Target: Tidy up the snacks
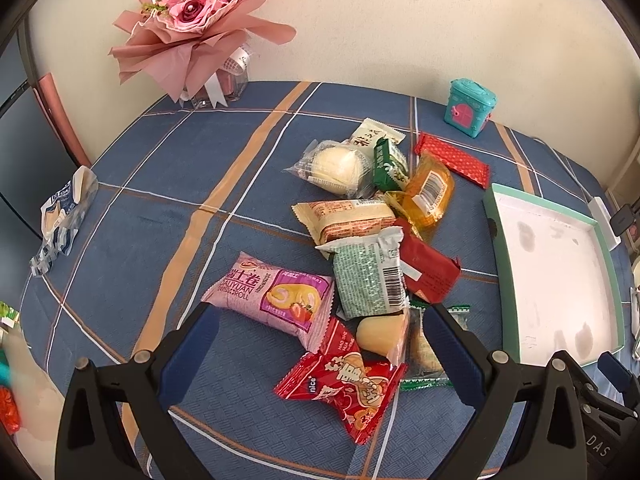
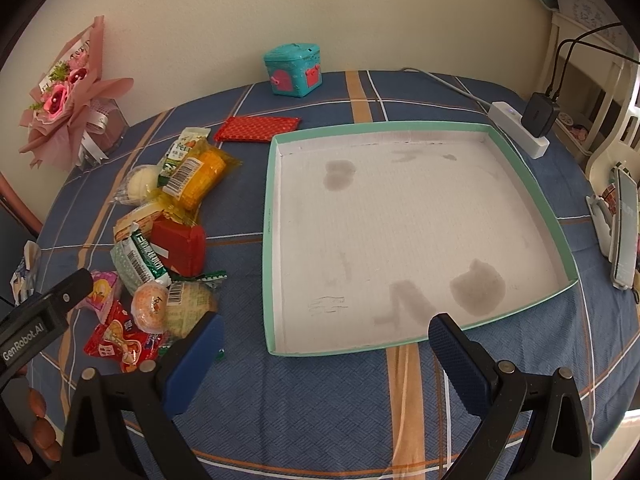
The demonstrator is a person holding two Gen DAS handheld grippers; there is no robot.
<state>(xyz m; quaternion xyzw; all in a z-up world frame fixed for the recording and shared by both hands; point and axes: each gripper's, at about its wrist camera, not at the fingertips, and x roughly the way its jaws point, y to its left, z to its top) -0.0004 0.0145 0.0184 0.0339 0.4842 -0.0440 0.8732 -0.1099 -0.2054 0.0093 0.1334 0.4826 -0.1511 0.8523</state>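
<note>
Snacks [image 1: 360, 248]: loose pile on the table [image 1: 160, 208], just left of the tray [image 2: 276, 152]. Pink roll pack [image 1: 272, 296] and red pack [image 1: 344, 388] lie nearest the left tool [image 1: 320, 344], whose fingers are spread apart above them, nothing held. Tray: green-rimmed, white-floored, stained, no snacks inside. Right tool [image 2: 324, 340]: fingers apart, nothing gripped, held over the tray's near edge. Bouquet [image 1: 192, 20] and teal box [image 2: 294, 70] are set by the wall.
</note>
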